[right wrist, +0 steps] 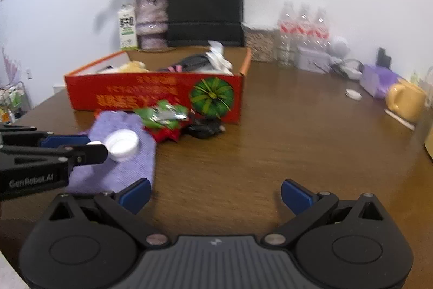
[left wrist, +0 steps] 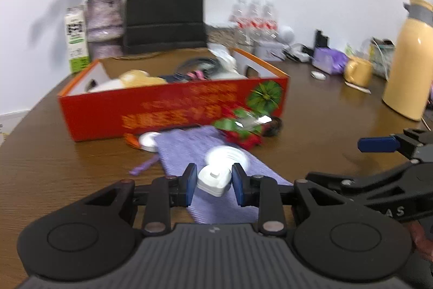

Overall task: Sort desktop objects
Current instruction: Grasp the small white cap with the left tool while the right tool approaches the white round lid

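Left wrist view
- Your left gripper [left wrist: 213, 184]: its blue pads are drawn in on a small white plastic piece [left wrist: 214, 182]; both pads appear to touch it, so you seem to have it held.
- Where it sits: over the purple cloth [left wrist: 189, 148], just in front of a round white cap [left wrist: 226, 157] lying on that cloth.
- Target: the red box [left wrist: 173, 104] stands beyond the cloth, already holding several things.
- Still outside it: a green and red wrapper [left wrist: 240, 129], a dark object [left wrist: 273, 125] and a white disc [left wrist: 148, 141], all near the box's front wall.

Right wrist view
- Your right gripper [right wrist: 215, 194]: fingers spread wide, nothing between them, over bare wooden table [right wrist: 284, 132].
- Left gripper from here: it enters at the left edge, its tip beside the white cap on the cloth; the held piece is mostly hidden.

Step in hand
- Judgement: you are at the pick-up of the white piece, bound for the box.

Next move
- Lift it clear of the cloth, carry it over the box's front wall, then release above an open spot inside.
- Keep the right gripper free for the wrapper or the dark object.
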`<state>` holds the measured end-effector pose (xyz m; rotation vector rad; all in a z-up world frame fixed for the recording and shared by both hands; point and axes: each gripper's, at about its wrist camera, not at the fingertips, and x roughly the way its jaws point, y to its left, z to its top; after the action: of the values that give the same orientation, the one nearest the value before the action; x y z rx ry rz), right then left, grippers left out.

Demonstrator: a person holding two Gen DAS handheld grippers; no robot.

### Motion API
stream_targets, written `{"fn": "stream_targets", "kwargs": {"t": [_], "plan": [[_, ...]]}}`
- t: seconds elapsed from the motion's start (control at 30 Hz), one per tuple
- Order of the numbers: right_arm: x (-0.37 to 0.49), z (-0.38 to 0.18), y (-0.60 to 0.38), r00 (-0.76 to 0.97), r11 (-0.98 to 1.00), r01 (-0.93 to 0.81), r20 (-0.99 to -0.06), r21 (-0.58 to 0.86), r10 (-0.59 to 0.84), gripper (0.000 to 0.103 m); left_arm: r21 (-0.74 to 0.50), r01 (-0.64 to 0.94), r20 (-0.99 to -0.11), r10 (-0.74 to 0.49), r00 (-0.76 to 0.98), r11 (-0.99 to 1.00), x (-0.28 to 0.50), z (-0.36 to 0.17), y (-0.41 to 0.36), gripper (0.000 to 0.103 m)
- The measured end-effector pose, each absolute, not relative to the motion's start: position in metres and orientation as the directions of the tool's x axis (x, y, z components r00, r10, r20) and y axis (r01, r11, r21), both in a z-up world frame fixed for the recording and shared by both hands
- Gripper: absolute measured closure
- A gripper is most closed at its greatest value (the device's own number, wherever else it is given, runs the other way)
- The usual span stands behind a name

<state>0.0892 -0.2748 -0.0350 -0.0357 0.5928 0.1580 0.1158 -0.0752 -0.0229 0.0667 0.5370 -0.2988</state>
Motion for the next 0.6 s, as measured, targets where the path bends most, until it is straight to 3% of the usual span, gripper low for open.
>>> {"fn": "stream_targets", "kwargs": {"t": [0.23, 0.37, 0.5, 0.6], "plan": [[0.103, -0.026, -0.232, 0.813, 0.963, -0.270, -0.539, -0.012, 0.221, 0.006, -0.038, 0.198, -0.485, -0.191, 0.853, 0.980, 0.127, -0.017, -0.032, 0.074], [0.119, -0.027, -0.207, 0.791, 0.953, -0.304, -0.560, -0.011, 0.246, 0.016, -0.048, 0.159, -0.471, -0.162, 0.867, 0.986, 0.133, -0.015, -0.010, 0.074], [0.135, -0.028, -0.193, 0.774, 0.955, -0.295, -0.581, 0.019, 0.250, 0.032, -0.067, 0.143, -0.464, -0.158, 0.872, 0.987, 0.137, -0.016, 0.006, 0.074], [0.141, -0.029, -0.186, 0.760, 0.952, -0.304, -0.594, 0.036, 0.265, 0.037, -0.081, 0.143, -0.460, -0.165, 0.872, 0.986, 0.139, -0.017, 0.012, 0.074]]}}
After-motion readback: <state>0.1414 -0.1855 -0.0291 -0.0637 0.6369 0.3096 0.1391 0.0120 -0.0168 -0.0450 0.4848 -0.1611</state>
